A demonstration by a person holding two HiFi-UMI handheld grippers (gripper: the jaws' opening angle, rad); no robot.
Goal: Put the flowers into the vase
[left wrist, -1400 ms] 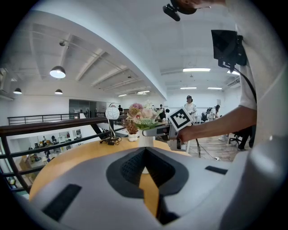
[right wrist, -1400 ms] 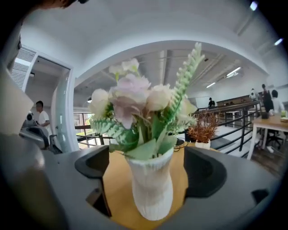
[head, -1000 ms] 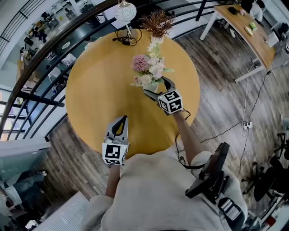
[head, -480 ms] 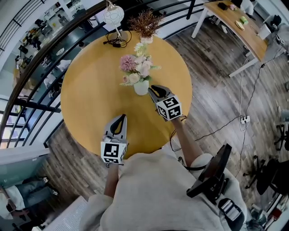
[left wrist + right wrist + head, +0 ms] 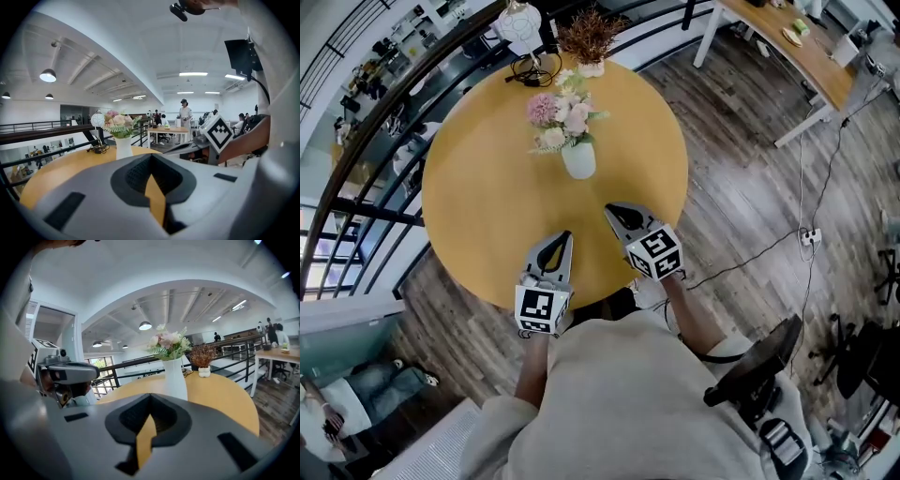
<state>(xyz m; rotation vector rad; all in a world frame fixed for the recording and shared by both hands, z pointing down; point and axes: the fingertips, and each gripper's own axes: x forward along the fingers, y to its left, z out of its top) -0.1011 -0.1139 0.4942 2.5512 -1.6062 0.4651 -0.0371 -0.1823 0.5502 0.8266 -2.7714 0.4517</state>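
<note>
A white vase (image 5: 578, 159) stands upright on the round yellow table (image 5: 478, 187), with pink and cream flowers (image 5: 558, 108) in it. The vase (image 5: 175, 378) and its flowers (image 5: 168, 344) rise ahead of my right gripper. They appear smaller as vase (image 5: 123, 147) and flowers (image 5: 117, 123) in the left gripper view. My right gripper (image 5: 612, 213) is near the table's front edge, well short of the vase. Its jaws have just been closing and are shut with nothing between them (image 5: 150, 404). My left gripper (image 5: 563, 237) sits beside it, shut and empty (image 5: 151, 164).
A white globe lamp (image 5: 517, 19) with a black cable and a small pot of dried brown plants (image 5: 589, 37) stand at the table's far edge. A black railing (image 5: 384, 112) curves behind the table. Wood floor and a desk (image 5: 806, 47) lie to the right.
My right gripper drew back from the vase toward the near table edge and its jaws closed. The left gripper shifted slightly. The vase with the flowers stayed upright.
</note>
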